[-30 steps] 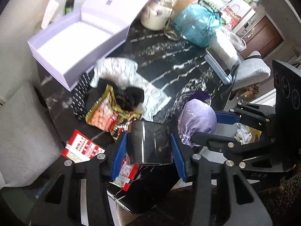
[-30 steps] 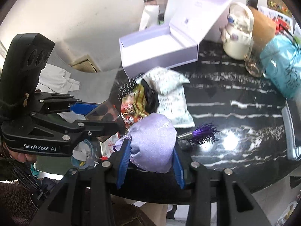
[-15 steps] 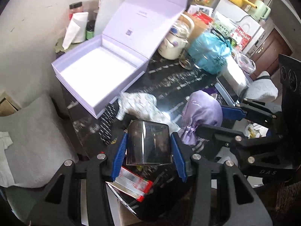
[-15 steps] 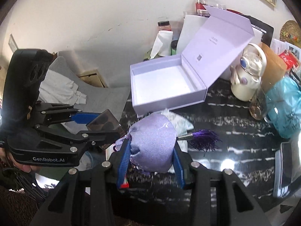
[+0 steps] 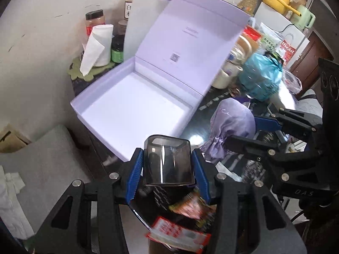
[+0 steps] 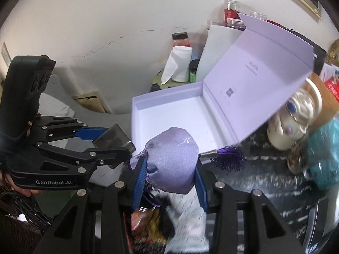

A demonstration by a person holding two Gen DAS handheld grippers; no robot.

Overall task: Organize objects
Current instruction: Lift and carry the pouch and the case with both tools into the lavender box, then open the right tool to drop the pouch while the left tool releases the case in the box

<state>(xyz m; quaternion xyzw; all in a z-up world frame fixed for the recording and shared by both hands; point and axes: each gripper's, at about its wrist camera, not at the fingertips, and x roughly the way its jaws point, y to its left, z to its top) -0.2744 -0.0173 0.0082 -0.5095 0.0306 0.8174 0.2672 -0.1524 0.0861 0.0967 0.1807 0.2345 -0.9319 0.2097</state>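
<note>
Left wrist view: open lilac cardboard box (image 5: 135, 114) on my dark marbled table (image 5: 197, 124), both tools loaded in front of it.
My right gripper (image 6: 170, 170) clamps a lilac satin drawstring pouch (image 6: 171, 160); my left gripper (image 5: 168, 165) clamps a smoky translucent rounded plastic case (image 5: 167, 160) beside it.

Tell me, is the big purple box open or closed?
Open. The purple box has its lid standing up at the back, showing a bare white inside.
</note>
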